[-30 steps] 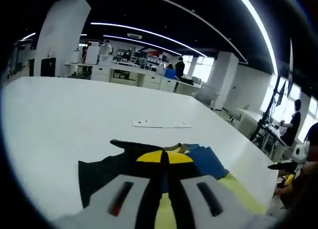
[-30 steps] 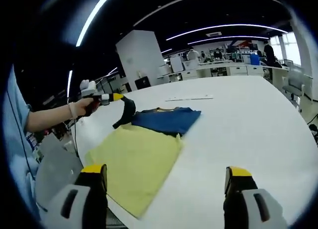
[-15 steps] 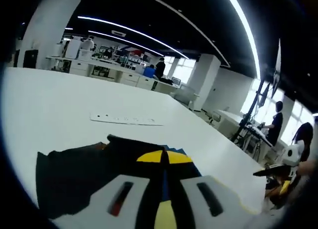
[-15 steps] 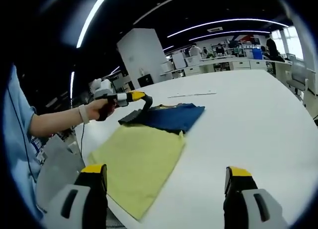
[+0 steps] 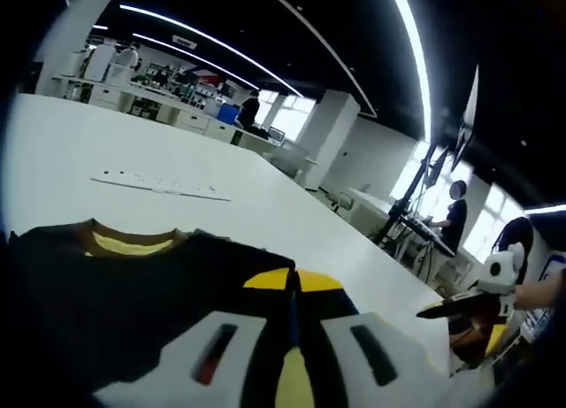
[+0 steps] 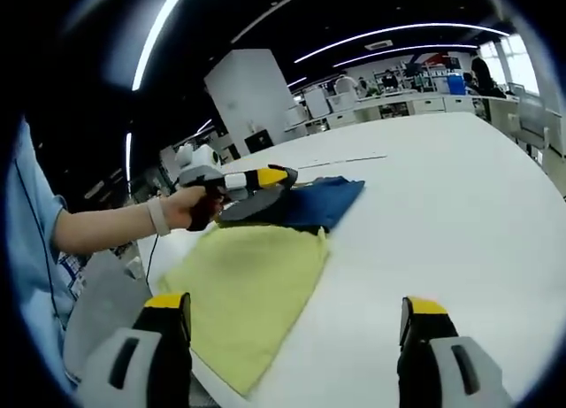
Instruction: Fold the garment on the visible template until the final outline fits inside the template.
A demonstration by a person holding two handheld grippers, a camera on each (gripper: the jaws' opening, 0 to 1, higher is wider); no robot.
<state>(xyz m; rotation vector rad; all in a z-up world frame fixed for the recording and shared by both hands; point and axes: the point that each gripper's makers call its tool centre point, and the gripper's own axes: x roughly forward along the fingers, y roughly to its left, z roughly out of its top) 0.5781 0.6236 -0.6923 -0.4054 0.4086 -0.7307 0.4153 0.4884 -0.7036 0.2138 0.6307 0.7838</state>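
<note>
Two hand-held grippers are at work over a white counter (image 6: pixel 460 213). In the left gripper view, the left hand-held gripper (image 5: pixel 294 280) has its yellow-tipped jaws pressed together on a fold of the dark garment (image 5: pixel 106 284), which spreads out ahead of and to the left of the jaws, its brown collar with a yellow inner band lying beyond them. A thin white strip (image 5: pixel 159 185) lies flat on the counter farther off, well apart from the garment. In the right gripper view, the right hand-held gripper (image 6: pixel 296 324) hangs with its jaws spread wide and nothing between them, above the near edge of the counter. Ahead of it lies a yellow sheet (image 6: pixel 248 288), flat on the counter, and just beyond that sheet the blue part of the garment (image 6: pixel 325 203) rests on the counter. The left hand-held gripper (image 6: pixel 281 176) comes in from the left of this view, held in a hand (image 6: pixel 190 209), pinching the dark cloth and lifting it above the far edge of the yellow sheet. Whether the garment touches the sheet there cannot be told. People stand at desks far behind.
</note>
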